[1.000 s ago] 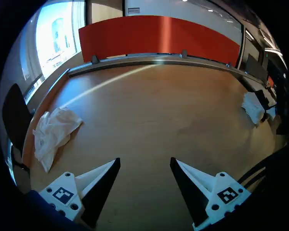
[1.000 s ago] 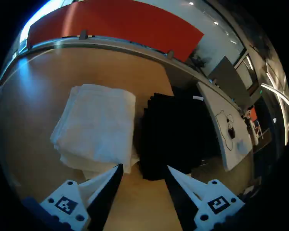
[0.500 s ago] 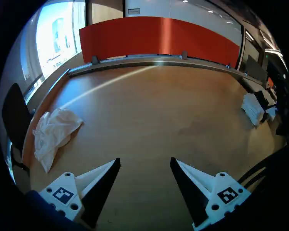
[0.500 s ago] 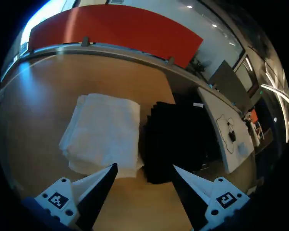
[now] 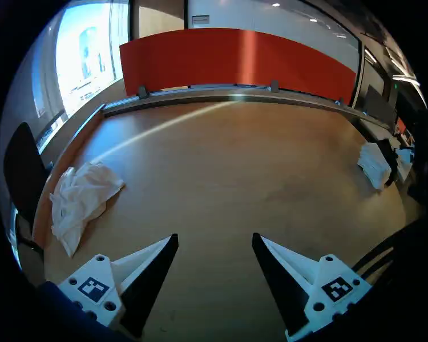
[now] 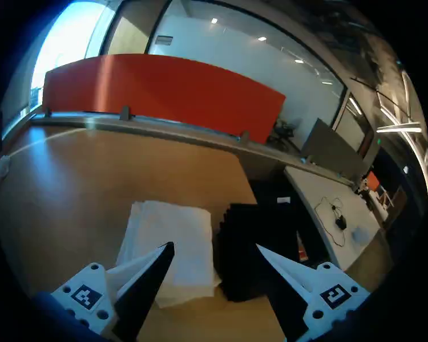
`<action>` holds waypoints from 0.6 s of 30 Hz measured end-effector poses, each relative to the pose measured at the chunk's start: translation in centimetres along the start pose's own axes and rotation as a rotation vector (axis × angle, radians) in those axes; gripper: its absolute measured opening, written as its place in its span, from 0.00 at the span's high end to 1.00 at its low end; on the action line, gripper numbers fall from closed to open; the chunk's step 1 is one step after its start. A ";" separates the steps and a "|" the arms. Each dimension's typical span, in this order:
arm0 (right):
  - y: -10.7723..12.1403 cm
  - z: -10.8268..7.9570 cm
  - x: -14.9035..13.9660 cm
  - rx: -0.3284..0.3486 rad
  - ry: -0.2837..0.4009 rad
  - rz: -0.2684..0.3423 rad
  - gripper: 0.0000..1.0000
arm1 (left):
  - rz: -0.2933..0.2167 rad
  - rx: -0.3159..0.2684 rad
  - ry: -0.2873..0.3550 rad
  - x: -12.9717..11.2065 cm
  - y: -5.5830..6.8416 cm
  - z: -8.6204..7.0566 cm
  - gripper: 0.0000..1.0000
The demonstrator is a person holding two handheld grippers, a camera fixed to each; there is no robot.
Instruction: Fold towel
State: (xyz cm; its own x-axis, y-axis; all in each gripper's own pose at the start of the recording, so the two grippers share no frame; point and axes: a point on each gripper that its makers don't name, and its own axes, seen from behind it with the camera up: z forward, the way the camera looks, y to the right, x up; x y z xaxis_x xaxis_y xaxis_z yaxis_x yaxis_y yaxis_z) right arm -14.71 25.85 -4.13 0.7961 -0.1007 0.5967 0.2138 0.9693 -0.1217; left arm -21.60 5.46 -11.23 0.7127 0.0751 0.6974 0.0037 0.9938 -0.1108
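Observation:
A crumpled white towel (image 5: 80, 199) lies near the left edge of the wooden table (image 5: 231, 165) in the left gripper view. My left gripper (image 5: 214, 251) hovers open over bare wood to its right, nothing between the fingers. In the right gripper view a stack of folded white towels (image 6: 171, 251) sits on the table just beyond my open right gripper (image 6: 213, 263), beside a black stack (image 6: 254, 245). The same folded stack (image 5: 375, 165) appears far right in the left gripper view.
An orange partition (image 5: 237, 60) on a metal rail runs along the table's far edge. A dark chair back (image 5: 21, 171) stands at the left. Another desk (image 6: 334, 222) with a cable on it lies to the right, past the black stack.
The right gripper has opened a little, then pulled back and tilted up from the folded stack, which now sits lower and smaller in its view. The left gripper has barely moved.

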 end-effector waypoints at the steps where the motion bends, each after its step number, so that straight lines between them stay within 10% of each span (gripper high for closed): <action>1: -0.1 -0.1 0.4 -0.001 0.016 0.007 0.00 | 0.000 0.001 0.002 0.1 0.0 0.0 0.04; 18: -2.6 -2.9 7.6 0.047 0.315 0.193 0.00 | -0.005 0.012 0.052 2.2 -0.6 0.0 0.04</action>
State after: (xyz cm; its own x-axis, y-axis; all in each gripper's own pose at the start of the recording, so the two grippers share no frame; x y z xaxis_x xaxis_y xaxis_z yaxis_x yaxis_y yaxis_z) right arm -7.59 21.95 -1.61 0.9559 0.0279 0.2923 0.0224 0.9857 -0.1672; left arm -20.04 4.98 -9.64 0.7481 0.0657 0.6603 -0.0008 0.9952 -0.0981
